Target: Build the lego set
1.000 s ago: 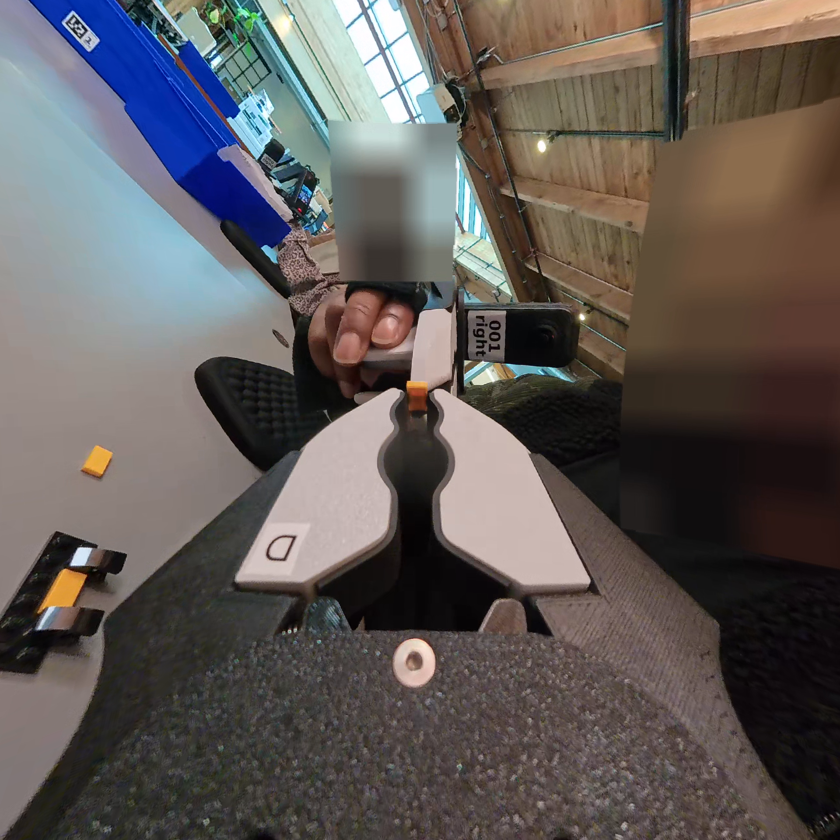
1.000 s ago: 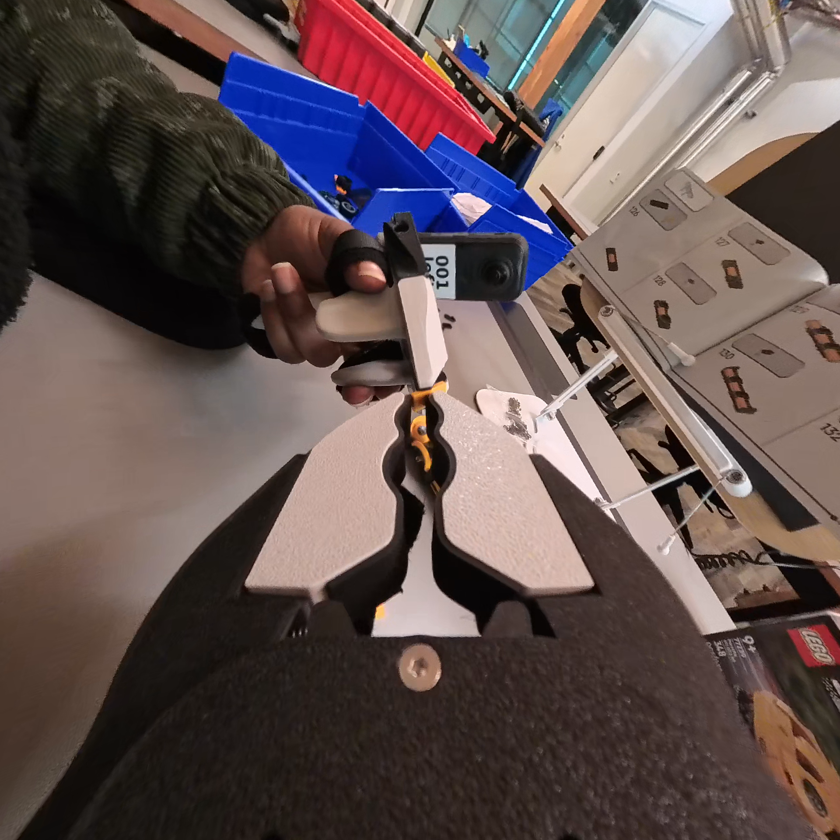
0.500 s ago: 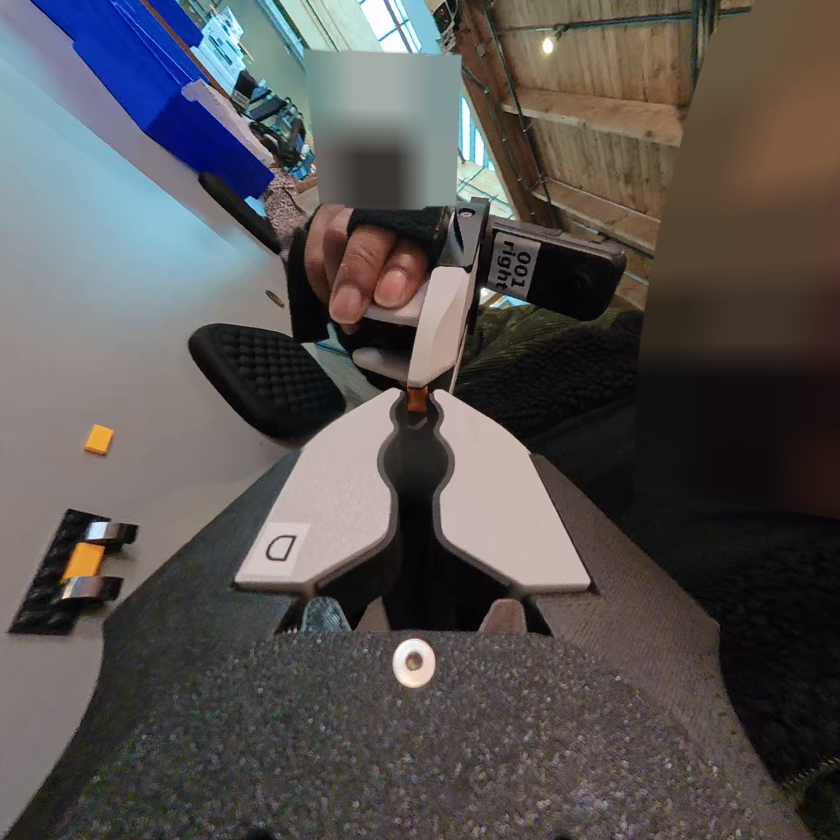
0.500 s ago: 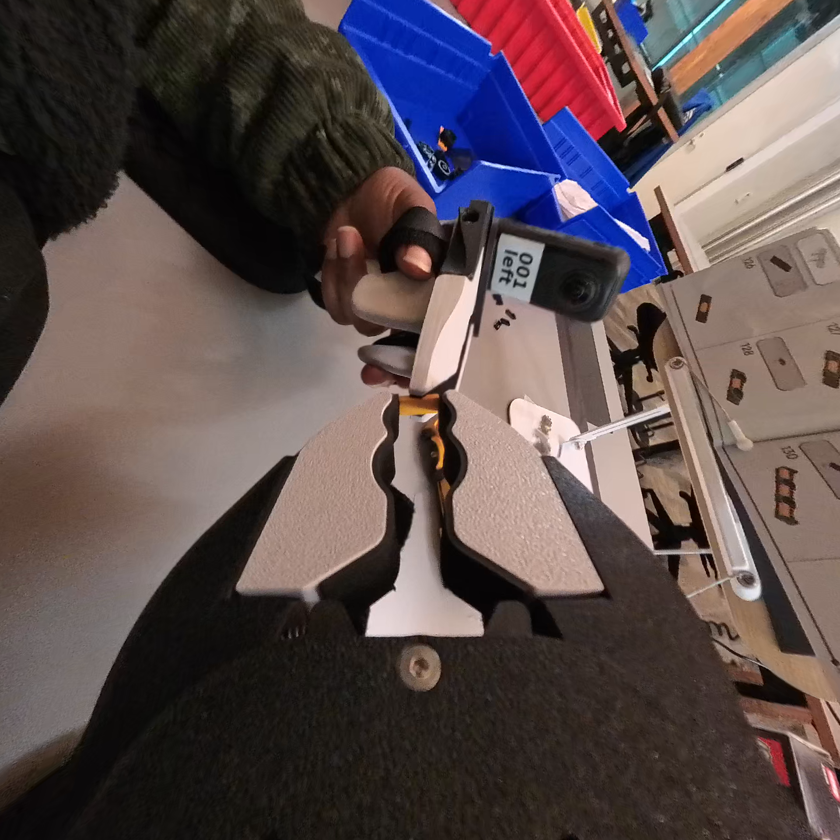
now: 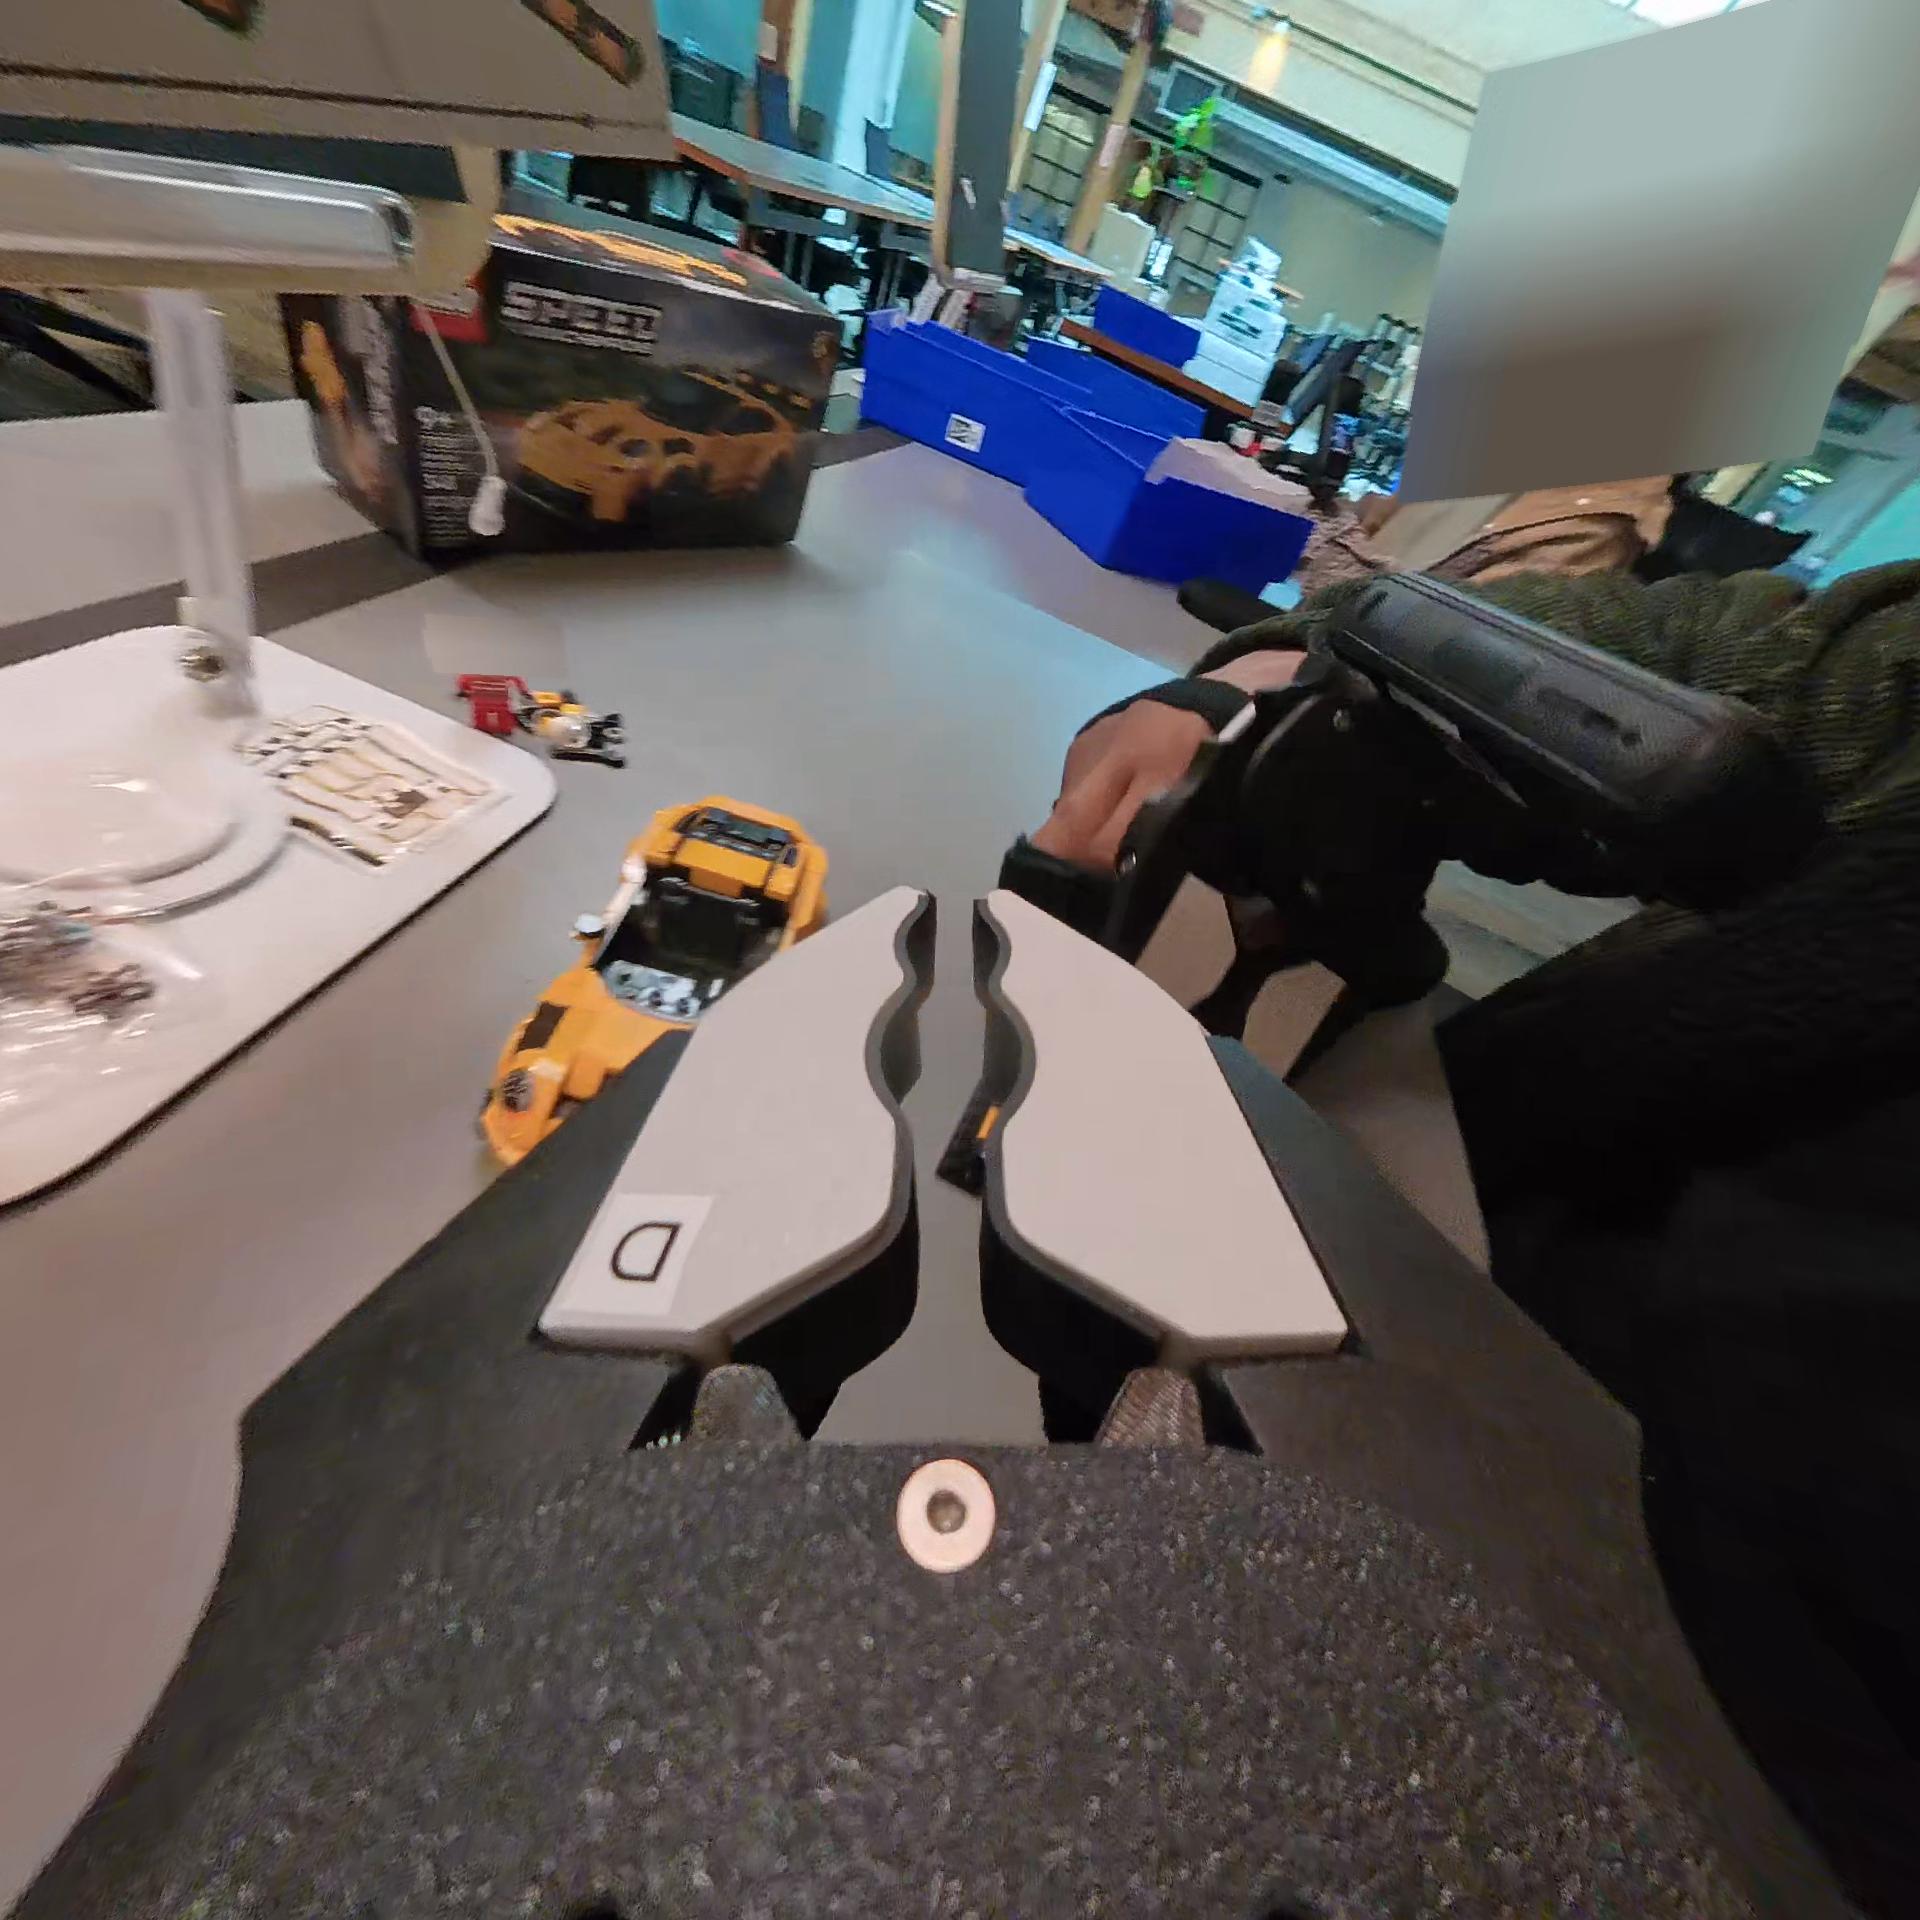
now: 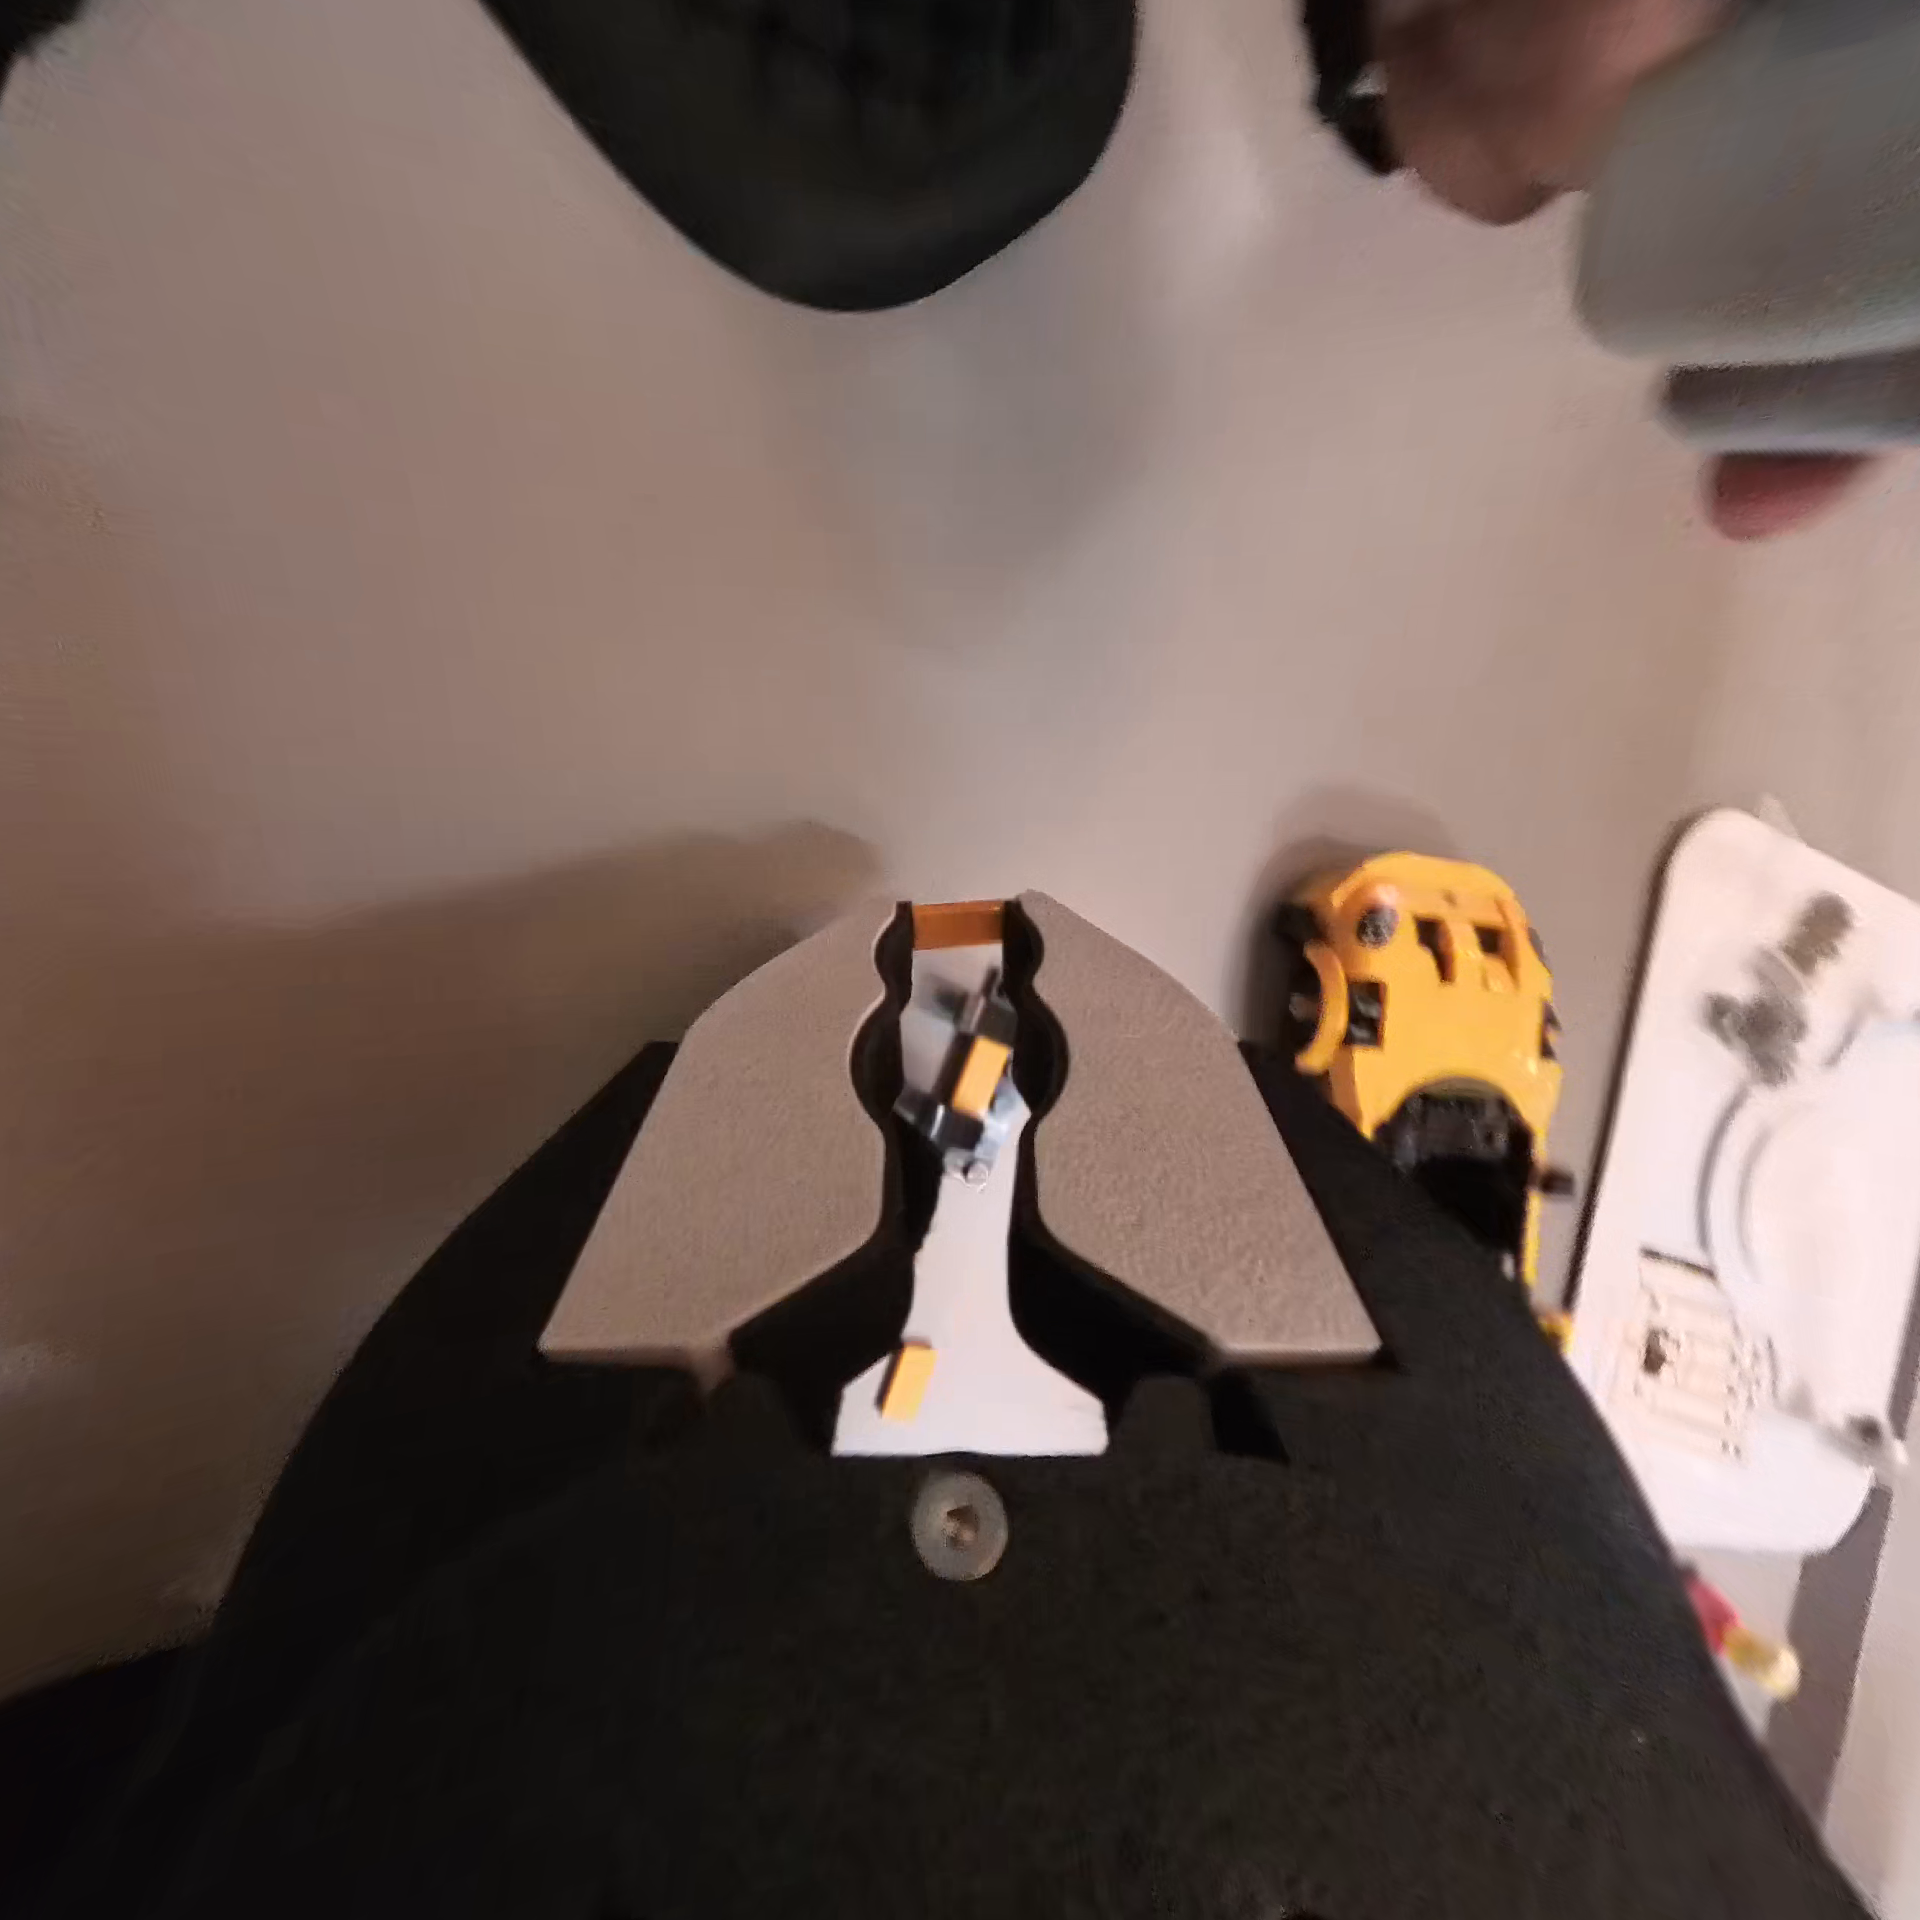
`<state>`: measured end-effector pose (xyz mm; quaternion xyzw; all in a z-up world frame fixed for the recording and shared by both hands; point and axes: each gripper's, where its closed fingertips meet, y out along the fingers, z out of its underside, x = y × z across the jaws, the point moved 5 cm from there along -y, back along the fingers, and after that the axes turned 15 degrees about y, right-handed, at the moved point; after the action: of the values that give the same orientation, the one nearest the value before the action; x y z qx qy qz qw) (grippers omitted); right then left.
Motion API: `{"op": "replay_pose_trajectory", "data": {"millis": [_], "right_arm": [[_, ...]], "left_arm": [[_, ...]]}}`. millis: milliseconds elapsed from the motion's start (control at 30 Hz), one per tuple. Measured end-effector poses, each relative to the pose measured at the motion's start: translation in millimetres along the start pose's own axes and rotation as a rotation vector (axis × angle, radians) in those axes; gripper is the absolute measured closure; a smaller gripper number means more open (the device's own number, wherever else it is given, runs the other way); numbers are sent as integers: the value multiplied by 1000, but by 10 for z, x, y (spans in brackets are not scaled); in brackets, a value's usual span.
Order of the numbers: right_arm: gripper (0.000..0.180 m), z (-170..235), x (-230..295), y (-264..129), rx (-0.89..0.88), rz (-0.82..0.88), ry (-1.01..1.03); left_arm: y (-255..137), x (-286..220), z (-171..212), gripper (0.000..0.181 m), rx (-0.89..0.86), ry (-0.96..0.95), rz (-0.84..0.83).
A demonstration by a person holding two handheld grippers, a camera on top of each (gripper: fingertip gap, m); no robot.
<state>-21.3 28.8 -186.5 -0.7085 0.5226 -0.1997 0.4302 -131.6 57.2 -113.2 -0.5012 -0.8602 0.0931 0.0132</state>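
My left gripper (image 5: 954, 906) hangs low over the grey table with its jaws a narrow gap apart and nothing between them. My right gripper (image 6: 958, 920) points down at the table and is shut on a small orange piece (image 6: 958, 925) at its tips. Under it lie a black, orange and silver sub-assembly (image 6: 971, 1081) and a loose orange tile (image 6: 909, 1382). The partly built yellow car (image 5: 665, 977) stands left of the left gripper, and in the right wrist view (image 6: 1423, 1018) it is right of the fingers. The right gripper's black body (image 5: 1351, 831) shows, held by a hand.
A white tray (image 5: 312, 935) with bagged small parts and a sticker sheet lies at the left on a stand base. Loose red and black parts (image 5: 540, 712) lie beyond it. The set's box (image 5: 582, 416) and blue bins (image 5: 1091, 447) stand at the back. A chair (image 6: 831, 135) is nearby. About 12 cm separates my left fingertips from my right. The loose orange tile (image 6: 909, 1382) lies some 11 cm from my right tips, 20 cm from my left tips.
Both grippers have swung down from facing each other to over the table. The left no longer holds its orange piece. The right still pinches an orange piece.
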Motion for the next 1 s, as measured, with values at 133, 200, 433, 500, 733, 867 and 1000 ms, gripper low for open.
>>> {"op": "replay_pose_trajectory", "data": {"millis": [133,200,433,500,733,867,1000], "right_arm": [[163,-84,-33,283,147,-104,-155],[163,-124,-44,367,192,-141,-228],[154,-191,-79,398,249,-209,-296],[150,-186,-73,374,225,-223,-252],[148,-112,-182,-11,49,-188,-15],[149,145,-220,-312,-30,-148,172],[152,507,-138,-496,-69,-120,334]], "left_arm": [[-98,135,101,175,63,69,-110],[-107,174,167,176,107,119,-155],[-12,157,342,176,241,242,-168],[-2,150,357,176,253,257,-167],[36,26,478,173,320,304,-24],[94,-203,712,167,454,328,182],[119,-327,923,161,559,323,308]]}}
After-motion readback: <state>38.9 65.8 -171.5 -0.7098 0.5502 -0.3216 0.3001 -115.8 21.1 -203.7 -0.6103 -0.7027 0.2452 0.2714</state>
